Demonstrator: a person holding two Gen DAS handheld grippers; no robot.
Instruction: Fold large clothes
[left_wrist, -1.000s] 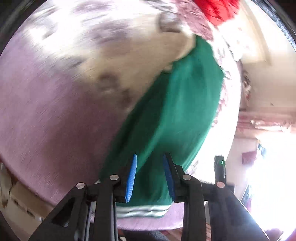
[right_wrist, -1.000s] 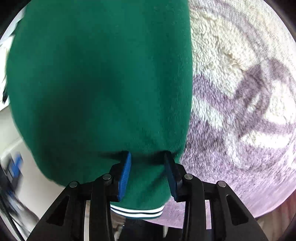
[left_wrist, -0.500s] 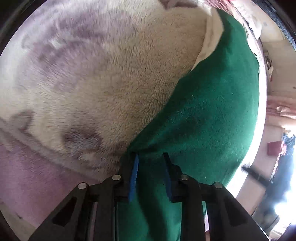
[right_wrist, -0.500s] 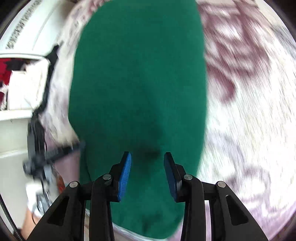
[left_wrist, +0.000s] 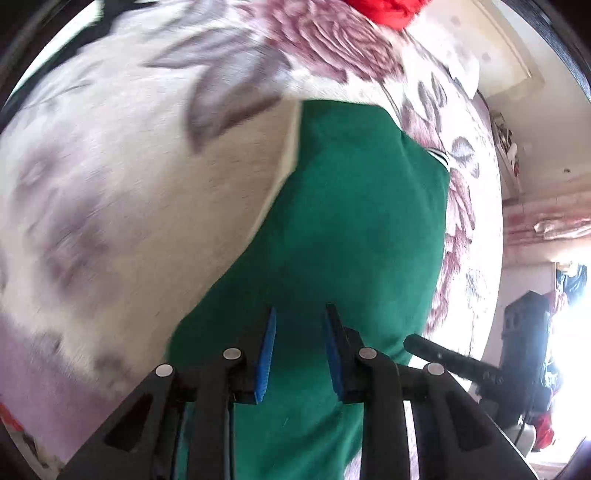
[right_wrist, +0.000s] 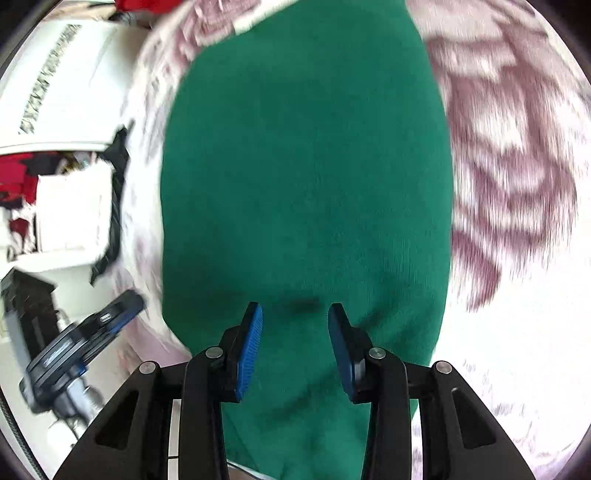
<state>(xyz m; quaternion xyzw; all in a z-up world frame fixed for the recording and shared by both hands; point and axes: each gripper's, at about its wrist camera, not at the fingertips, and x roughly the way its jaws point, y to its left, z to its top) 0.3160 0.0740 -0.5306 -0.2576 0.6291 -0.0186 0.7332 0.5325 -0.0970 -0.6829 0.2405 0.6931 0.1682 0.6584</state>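
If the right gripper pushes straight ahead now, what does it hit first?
Most likely the green fleece garment, which fills the view ahead of the open right gripper; depth is unclear.

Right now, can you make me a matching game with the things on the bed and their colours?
Things:
1. garment
2. finger pads
3. blanket flowers
4. cloth at the bed's far end

Colours:
A. red
B. blue
C. green
D. purple

Pairs: 1-C, 2-B, 3-D, 4-A
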